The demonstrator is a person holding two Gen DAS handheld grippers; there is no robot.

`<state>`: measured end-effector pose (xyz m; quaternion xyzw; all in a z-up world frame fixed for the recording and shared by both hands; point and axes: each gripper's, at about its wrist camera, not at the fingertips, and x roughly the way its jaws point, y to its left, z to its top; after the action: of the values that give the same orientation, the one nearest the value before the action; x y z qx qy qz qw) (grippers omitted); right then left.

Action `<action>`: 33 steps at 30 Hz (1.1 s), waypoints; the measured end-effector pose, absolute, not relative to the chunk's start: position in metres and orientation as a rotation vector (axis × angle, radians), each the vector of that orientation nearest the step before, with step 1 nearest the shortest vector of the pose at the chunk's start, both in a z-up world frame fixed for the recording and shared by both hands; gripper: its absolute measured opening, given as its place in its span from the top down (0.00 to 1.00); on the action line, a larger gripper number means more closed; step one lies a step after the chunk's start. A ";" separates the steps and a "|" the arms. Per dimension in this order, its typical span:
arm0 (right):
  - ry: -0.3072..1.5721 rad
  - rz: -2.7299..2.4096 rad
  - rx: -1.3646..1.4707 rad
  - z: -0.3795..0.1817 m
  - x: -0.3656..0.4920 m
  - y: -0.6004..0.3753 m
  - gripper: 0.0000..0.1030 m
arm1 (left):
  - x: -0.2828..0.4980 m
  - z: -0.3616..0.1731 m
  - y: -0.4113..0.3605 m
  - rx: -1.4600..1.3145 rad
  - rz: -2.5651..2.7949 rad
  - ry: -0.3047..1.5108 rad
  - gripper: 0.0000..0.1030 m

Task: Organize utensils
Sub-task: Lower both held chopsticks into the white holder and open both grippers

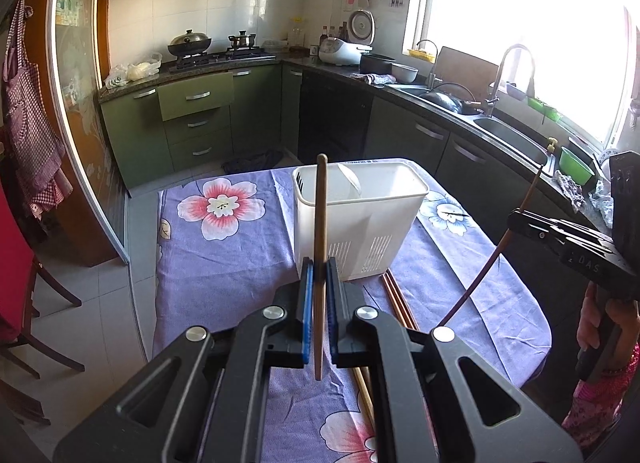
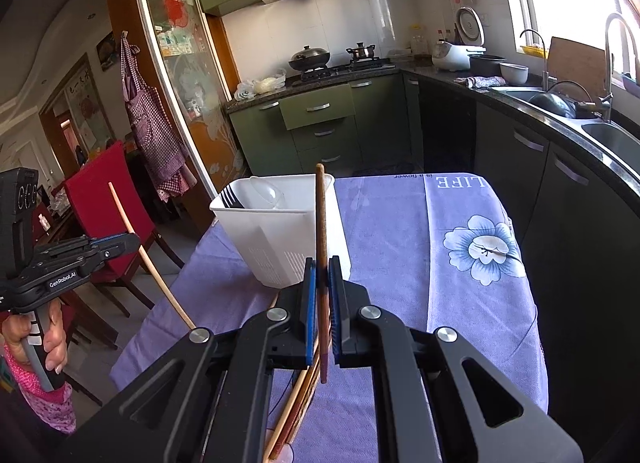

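Chopstick, light wood (image 1: 320,247), clamped upright in left gripper (image 1: 319,283); white utensil caddy (image 1: 360,219) just beyond on floral tablecloth (image 1: 224,247). Loose chopsticks (image 1: 396,299) beside caddy. Dark chopstick (image 2: 322,263) pinched in right gripper (image 2: 322,283).

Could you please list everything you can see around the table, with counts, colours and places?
Utensil holder: one, white, on the table, a fork and a clear spoon inside.
Held chopsticks: two, light wood in the left gripper, darker brown in the right.
Loose chopsticks: several, brown, flat on the tablecloth beside the holder.
Tablecloth: one, purple, floral.
Chair: one, red, left of the table.
Left gripper, right gripper: black, blue pads.
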<state>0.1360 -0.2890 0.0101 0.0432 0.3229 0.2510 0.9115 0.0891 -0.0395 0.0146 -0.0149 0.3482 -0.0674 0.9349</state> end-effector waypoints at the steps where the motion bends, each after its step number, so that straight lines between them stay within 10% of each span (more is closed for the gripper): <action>1: 0.661 0.524 0.088 0.015 0.137 -0.288 0.93 | 0.090 0.017 -0.039 -0.031 -0.141 0.709 0.94; 23: 0.427 0.580 0.084 0.160 0.175 -0.256 0.93 | 0.129 0.150 -0.065 0.007 -0.162 0.441 0.94; 33: 0.504 0.537 0.058 0.122 0.236 -0.224 0.93 | 0.189 0.111 -0.066 -0.010 -0.131 0.511 0.94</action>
<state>0.2362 -0.2237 0.1225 0.0284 0.2461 0.2626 0.9325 0.1892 -0.0660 0.1115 -0.0052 0.2527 -0.0645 0.9654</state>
